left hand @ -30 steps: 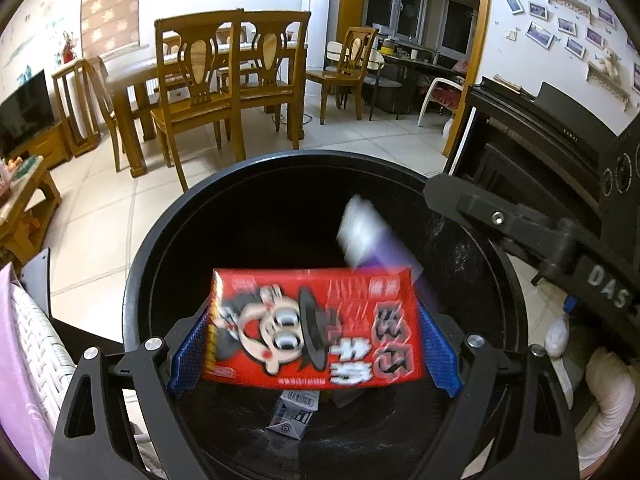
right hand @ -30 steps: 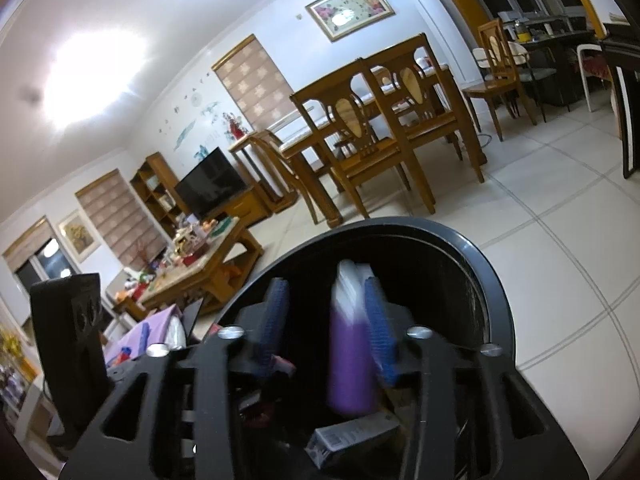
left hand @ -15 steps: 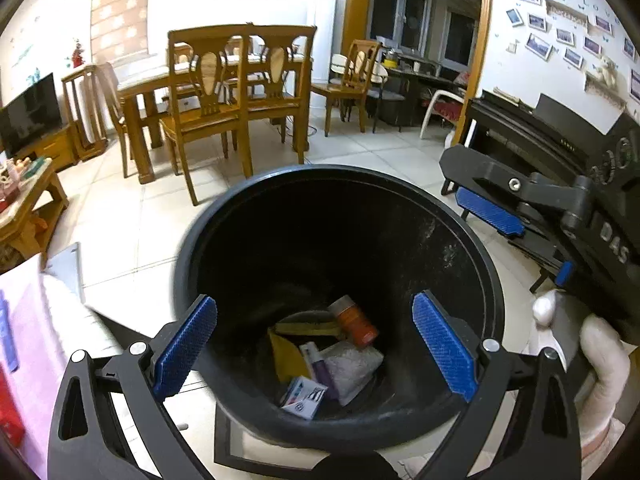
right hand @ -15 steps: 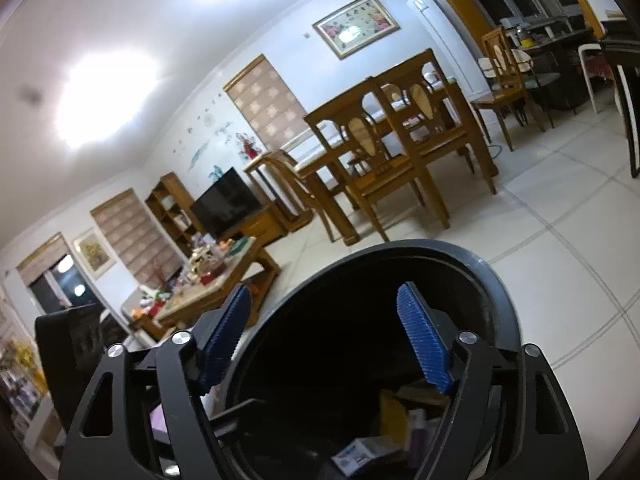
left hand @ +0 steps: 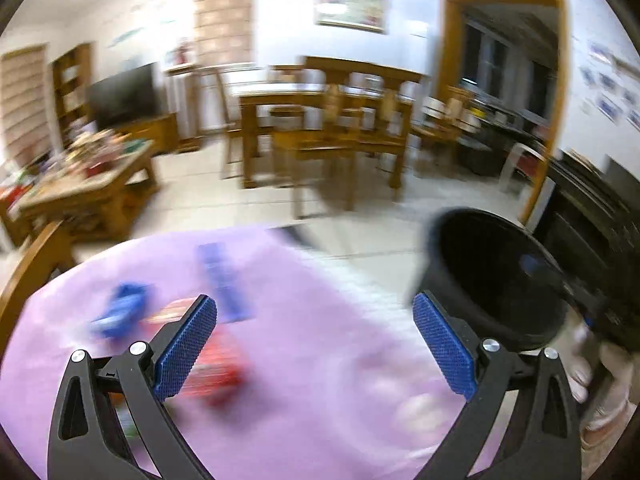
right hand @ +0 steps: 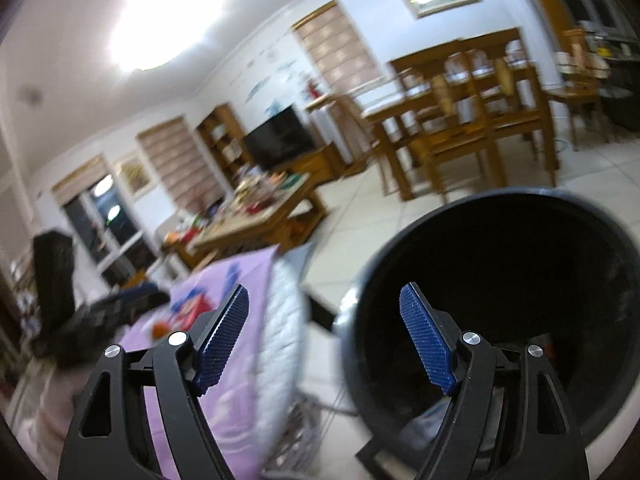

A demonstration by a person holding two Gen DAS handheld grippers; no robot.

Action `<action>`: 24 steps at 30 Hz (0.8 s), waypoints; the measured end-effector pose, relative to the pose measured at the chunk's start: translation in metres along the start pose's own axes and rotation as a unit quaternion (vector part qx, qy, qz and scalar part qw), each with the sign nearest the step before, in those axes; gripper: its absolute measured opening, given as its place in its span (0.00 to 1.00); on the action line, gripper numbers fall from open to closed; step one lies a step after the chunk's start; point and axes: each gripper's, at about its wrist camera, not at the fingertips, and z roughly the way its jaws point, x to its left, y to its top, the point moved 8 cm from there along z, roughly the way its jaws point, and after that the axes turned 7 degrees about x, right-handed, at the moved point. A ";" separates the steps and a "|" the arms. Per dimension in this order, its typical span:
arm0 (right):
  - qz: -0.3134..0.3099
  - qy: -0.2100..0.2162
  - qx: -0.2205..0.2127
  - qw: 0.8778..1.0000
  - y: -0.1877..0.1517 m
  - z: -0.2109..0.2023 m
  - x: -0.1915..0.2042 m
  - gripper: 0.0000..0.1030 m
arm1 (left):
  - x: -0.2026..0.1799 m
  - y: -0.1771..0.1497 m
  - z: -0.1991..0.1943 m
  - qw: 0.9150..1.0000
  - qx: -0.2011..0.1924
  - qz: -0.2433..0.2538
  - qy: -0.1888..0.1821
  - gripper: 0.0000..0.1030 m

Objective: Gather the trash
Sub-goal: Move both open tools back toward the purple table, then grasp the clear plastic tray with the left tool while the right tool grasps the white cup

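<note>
My left gripper point(left hand: 312, 312) hangs open and empty over a table under a purple cloth point(left hand: 320, 264). Blurred trash lies on that cloth: a red packet point(left hand: 218, 376) by the left finger, a blue wrapper point(left hand: 120, 314) and a blue strip point(left hand: 224, 280). The black bin point(left hand: 496, 280) stands off the table's right edge. My right gripper point(right hand: 324, 300) is open with nothing between its fingers, its right finger in front of the bin's mouth point(right hand: 500, 280) and its left finger over the cloth's edge point(right hand: 240, 272). The bin's contents are hidden in the dark.
A gloved hand point(left hand: 580, 376) holds the right gripper beside the bin. A cluttered wooden coffee table point(left hand: 88, 184) stands at the left, a dining table with chairs point(left hand: 332, 128) behind, and dark furniture point(left hand: 592, 216) at the right. Tiled floor lies between.
Both grippers let go of their items into the bin, the red packet and the purple tube. Both then swung left, away from the bin; the left one now hangs over the purple cloth.
</note>
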 end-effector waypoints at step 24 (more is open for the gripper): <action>-0.134 0.083 0.164 0.974 -0.025 0.164 0.222 0.77 | 0.259 -0.043 0.031 0.977 0.111 -0.159 0.083 0.92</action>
